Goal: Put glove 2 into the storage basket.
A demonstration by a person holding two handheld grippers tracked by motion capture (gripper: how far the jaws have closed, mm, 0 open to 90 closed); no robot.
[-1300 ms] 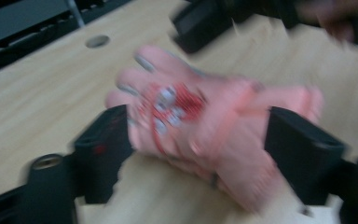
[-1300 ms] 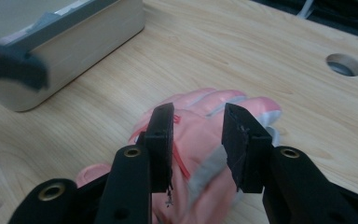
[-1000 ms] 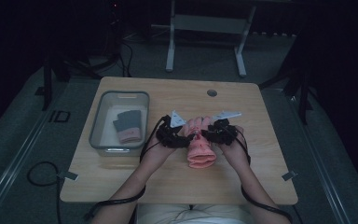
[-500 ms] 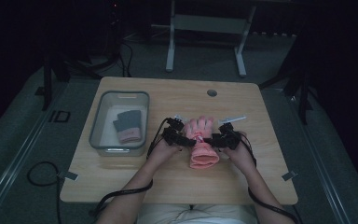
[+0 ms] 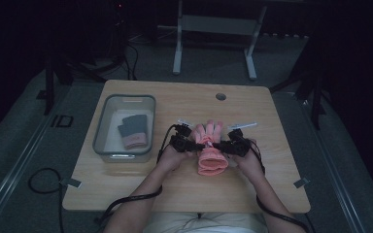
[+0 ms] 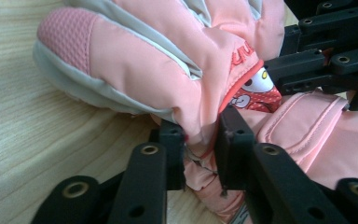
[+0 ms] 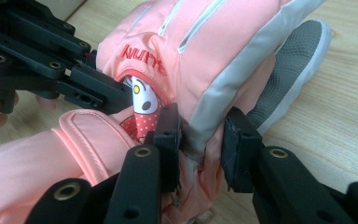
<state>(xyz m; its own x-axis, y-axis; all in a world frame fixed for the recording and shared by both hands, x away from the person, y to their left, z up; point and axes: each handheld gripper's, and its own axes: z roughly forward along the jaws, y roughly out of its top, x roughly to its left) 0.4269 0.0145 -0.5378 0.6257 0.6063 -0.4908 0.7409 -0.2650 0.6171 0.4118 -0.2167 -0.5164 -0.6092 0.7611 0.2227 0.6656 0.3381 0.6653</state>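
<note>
High view: fixed above the person's side, looking forward and down over the whole wooden table (image 5: 126, 194), from well back.
Left gripper view: rides the left gripper (image 6: 200, 144), looking along its jaws, very close to the pink glove (image 6: 168, 60).
Right gripper view: rides the right gripper (image 7: 200, 140), low over the tabletop, very close.
Shared: the pink glove (image 5: 210, 150) appears in all three; each gripper view also catches the other gripper's black jaws.
</note>
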